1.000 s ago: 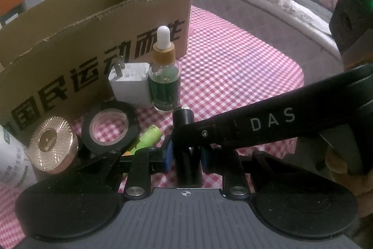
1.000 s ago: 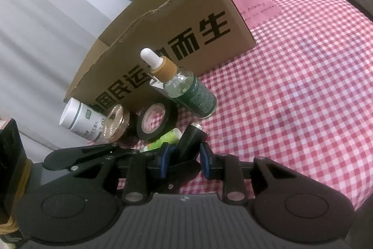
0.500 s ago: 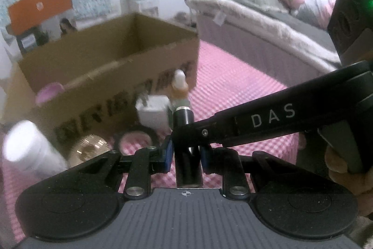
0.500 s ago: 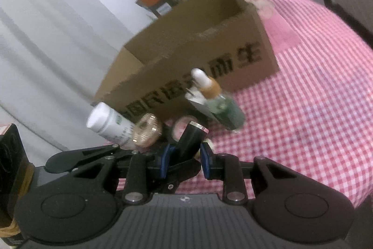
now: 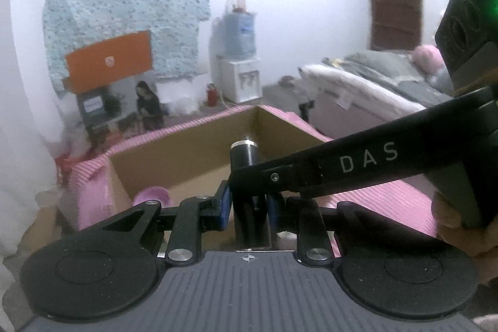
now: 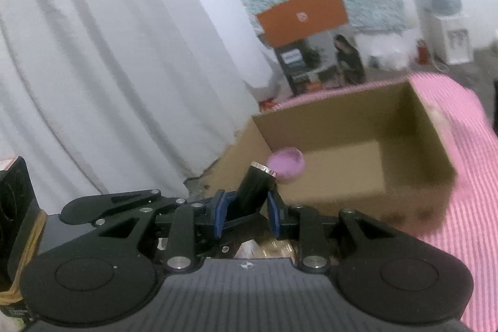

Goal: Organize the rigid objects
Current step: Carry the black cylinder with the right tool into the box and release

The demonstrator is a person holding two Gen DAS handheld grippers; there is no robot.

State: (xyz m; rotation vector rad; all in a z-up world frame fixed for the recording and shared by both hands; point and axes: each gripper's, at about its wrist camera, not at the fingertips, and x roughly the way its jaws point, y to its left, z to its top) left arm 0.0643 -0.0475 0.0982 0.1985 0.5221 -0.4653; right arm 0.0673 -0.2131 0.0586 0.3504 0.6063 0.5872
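A black cylinder with a silver rim stands upright between the blue pads of my left gripper, which is shut on it. The same cylinder leans to the right in the right wrist view, with my right gripper shut on it too. In the left wrist view, the right gripper's long black finger crosses from the right and meets the cylinder. Behind it the open cardboard box shows its inside. A pink round dish lies in the box's near left corner.
The pink checked cloth covers the table around the box. A white curtain hangs at the left. A bed stands at the right, a water dispenser at the far wall. A hand grips the right tool.
Both grippers have risen with the cylinder and tipped upward. The dropper bottle, charger, tape roll and gold lid have dropped out of view. The box's open top now shows.
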